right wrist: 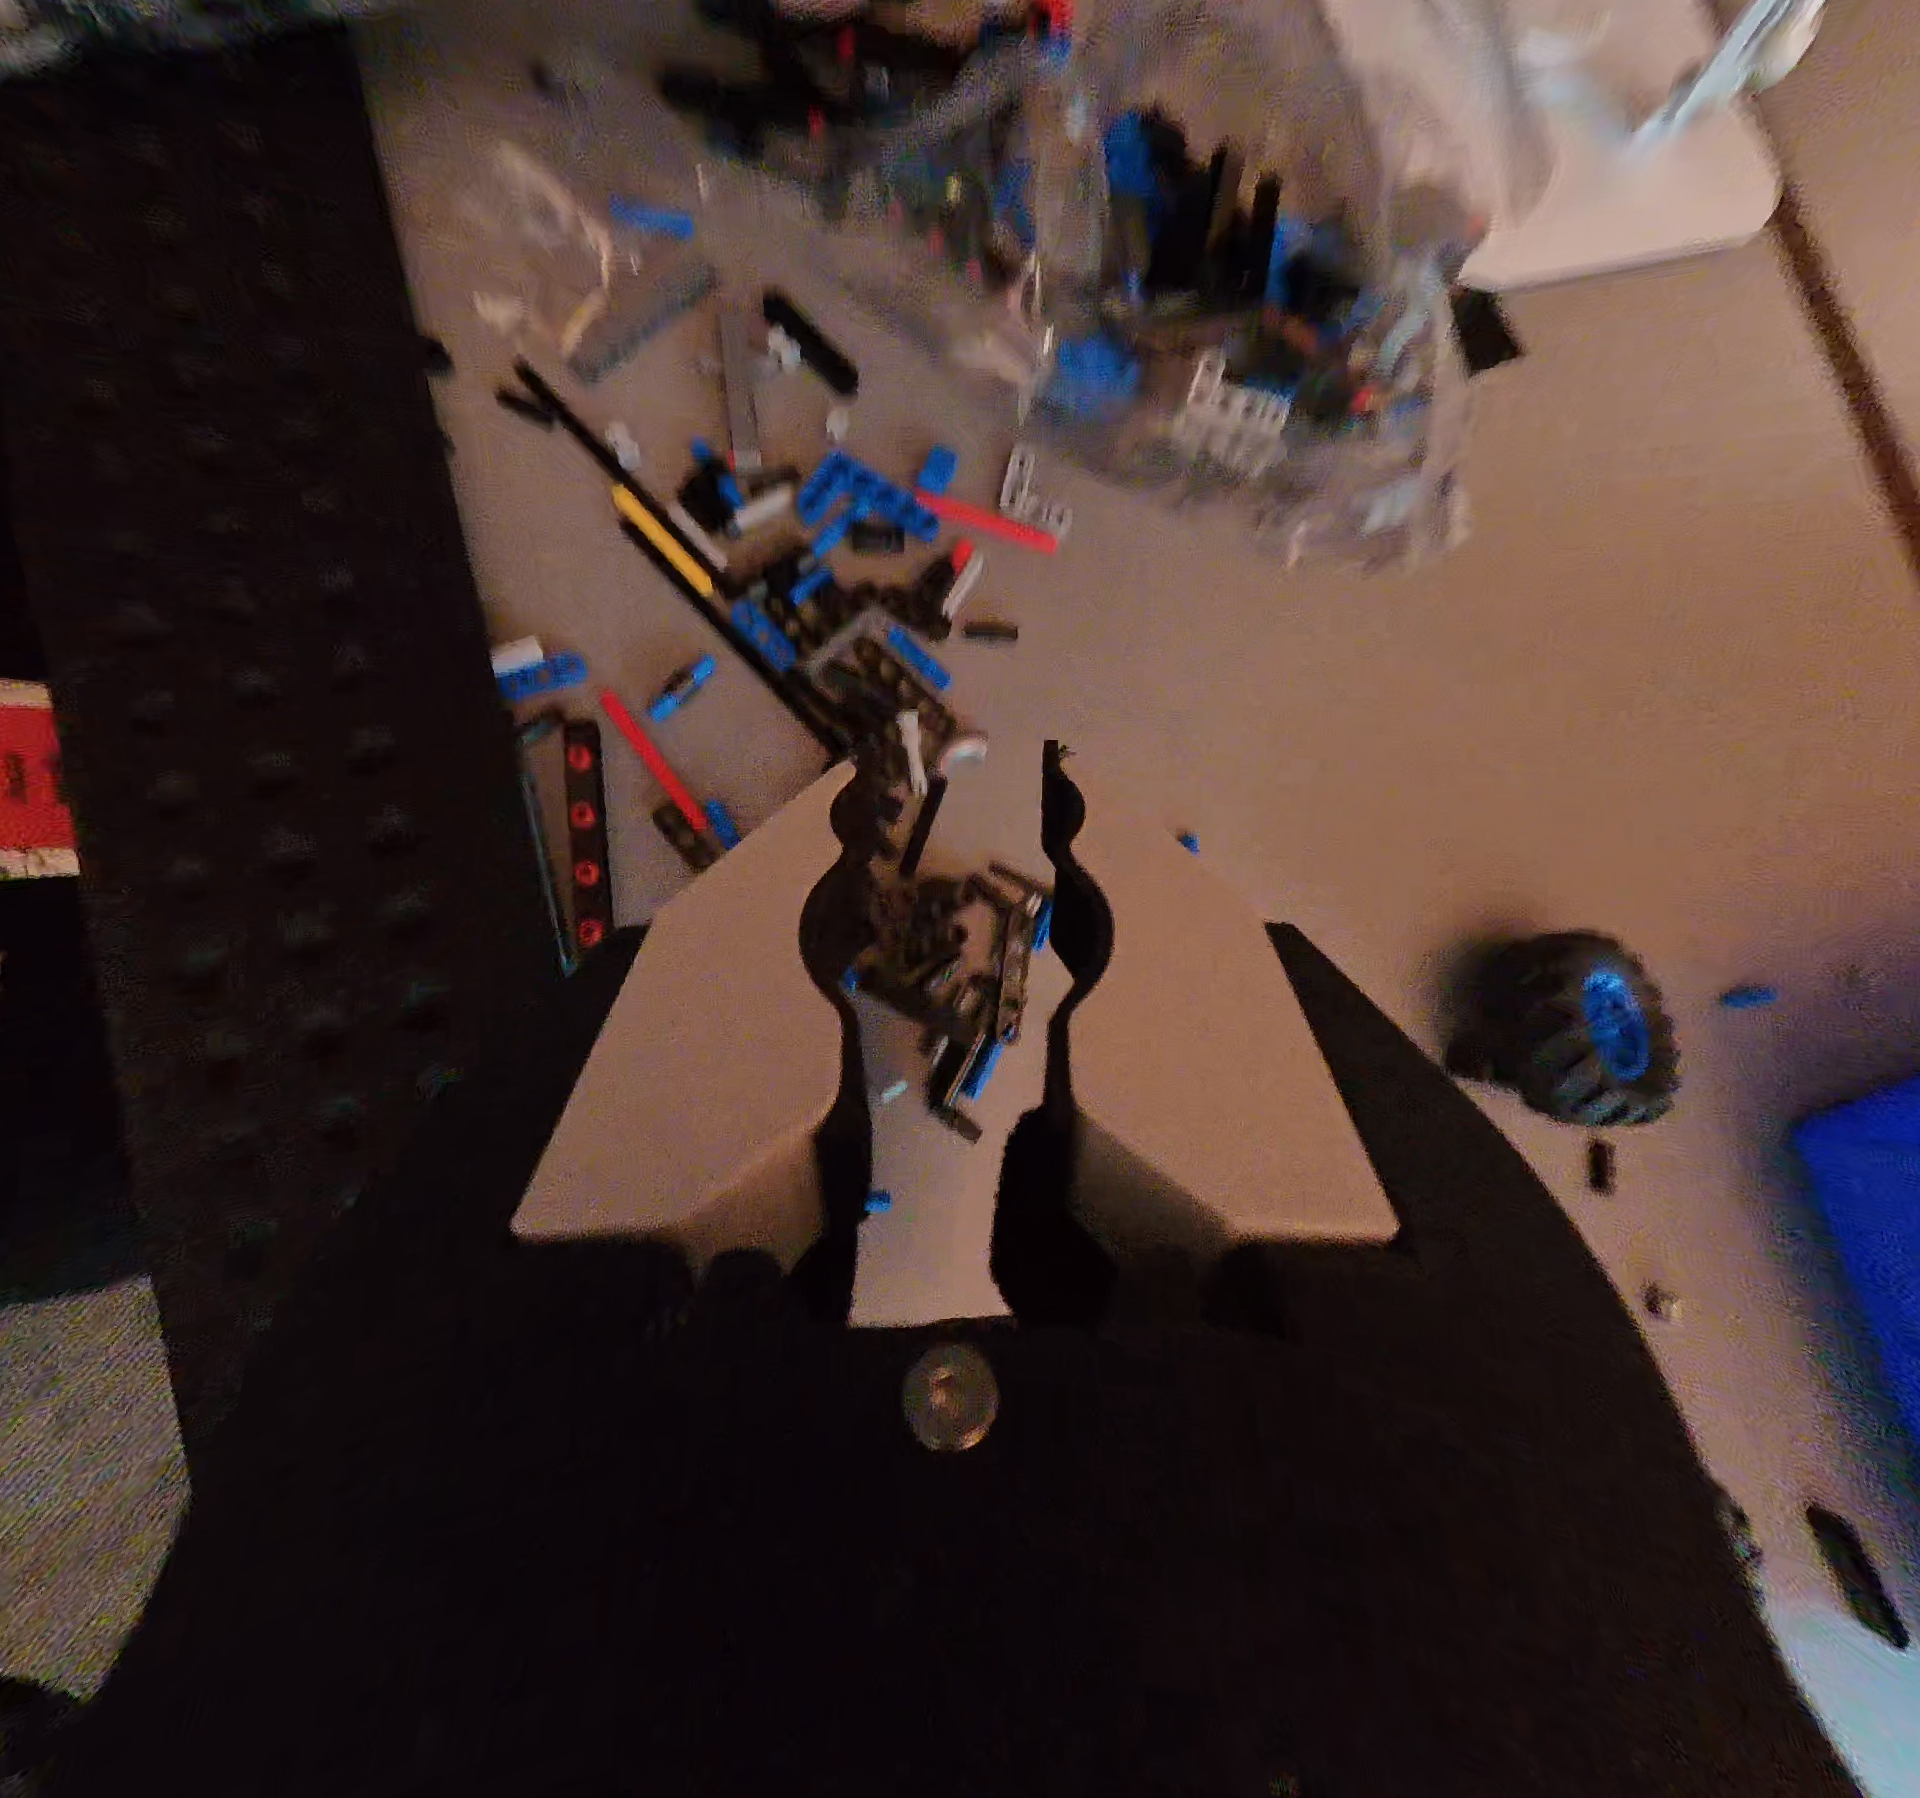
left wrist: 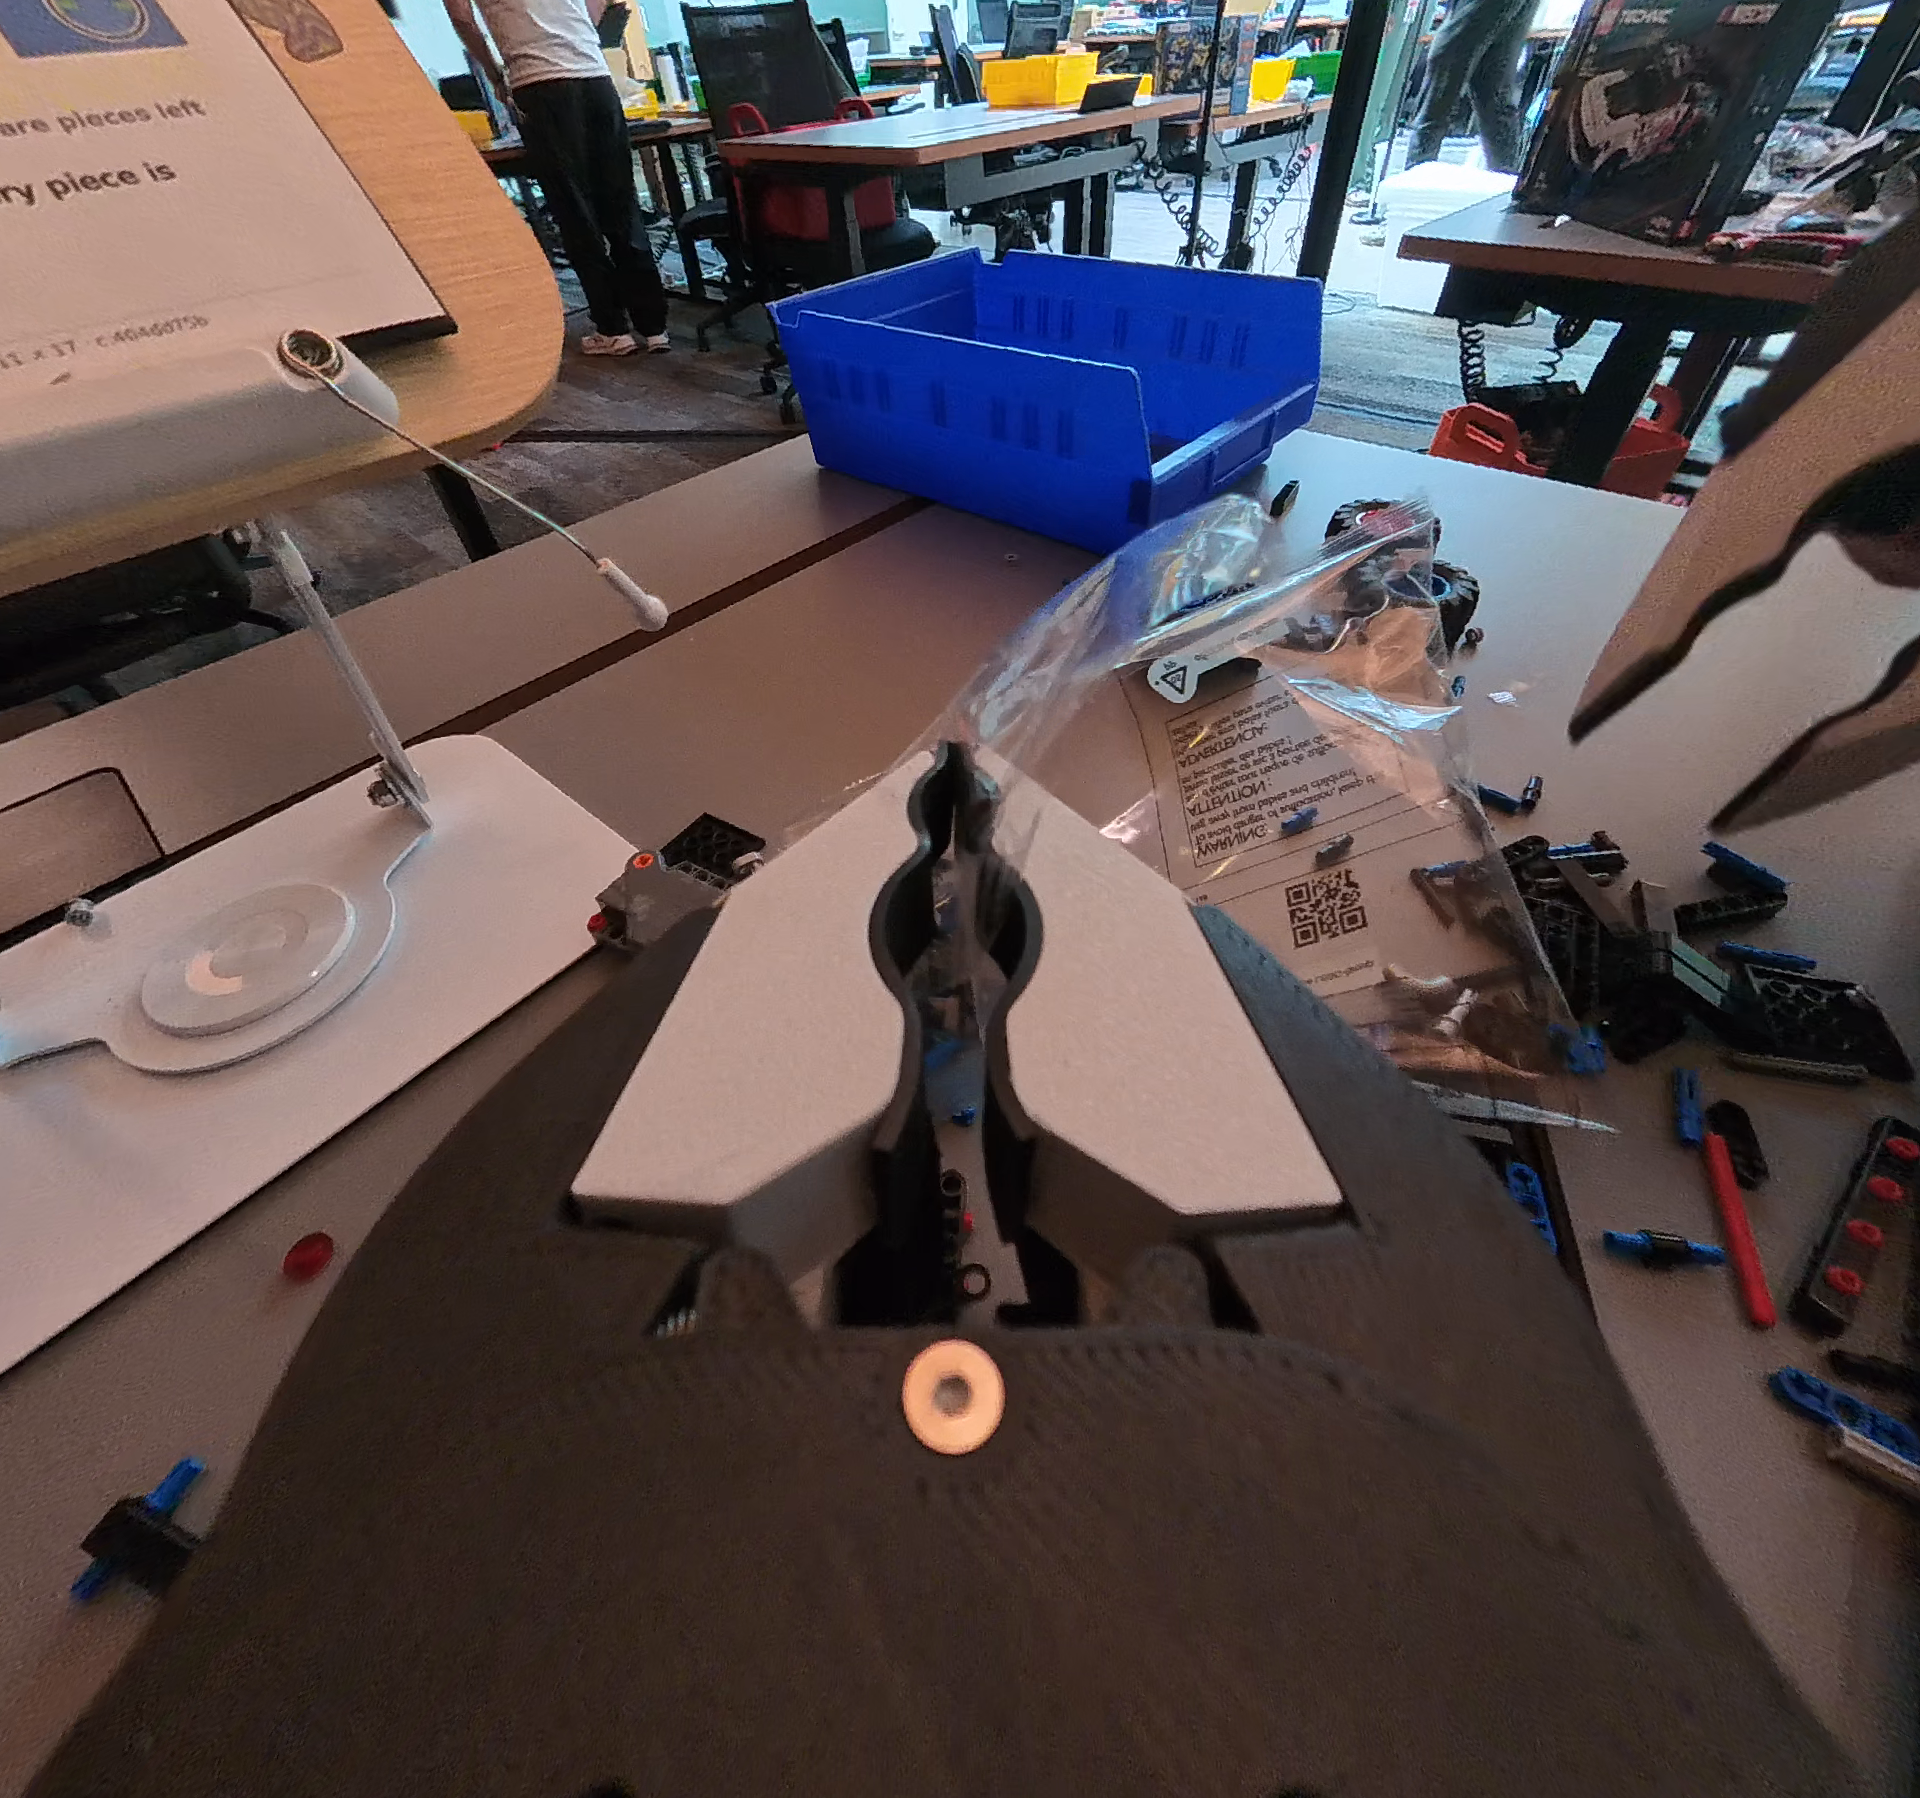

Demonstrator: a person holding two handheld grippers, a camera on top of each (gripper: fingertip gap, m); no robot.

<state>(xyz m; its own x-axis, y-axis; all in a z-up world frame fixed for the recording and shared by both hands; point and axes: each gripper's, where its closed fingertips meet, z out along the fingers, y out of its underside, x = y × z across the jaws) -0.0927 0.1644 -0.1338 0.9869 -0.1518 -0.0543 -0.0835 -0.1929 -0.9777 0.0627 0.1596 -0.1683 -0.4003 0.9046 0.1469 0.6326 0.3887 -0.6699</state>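
Observation:
My left gripper (left wrist: 951, 766) is shut on the edge of a clear plastic bag (left wrist: 1278, 792) with a printed panel, and holds it lifted off the grey table (left wrist: 727, 626). The bag hangs to the right over a pile of small black, blue and red building pieces (left wrist: 1621, 938). My right gripper (right wrist: 948, 761) is open and empty, pointing down above loose pieces (right wrist: 831, 605); a black cluster of pieces (right wrist: 945, 959) shows between its fingers. The bag (right wrist: 1247, 377), with pieces in it, is blurred beyond it. The right gripper also shows in the left wrist view (left wrist: 1652, 777), at the right edge.
A blue bin (left wrist: 1049, 387) stands at the table's far side. A white stand base (left wrist: 260, 969) with a tilted board (left wrist: 208, 190) is at left. A black wheel with a blue hub (right wrist: 1569, 1026) lies right of the right gripper. A dark box (right wrist: 208, 605) lies left. People stand behind.

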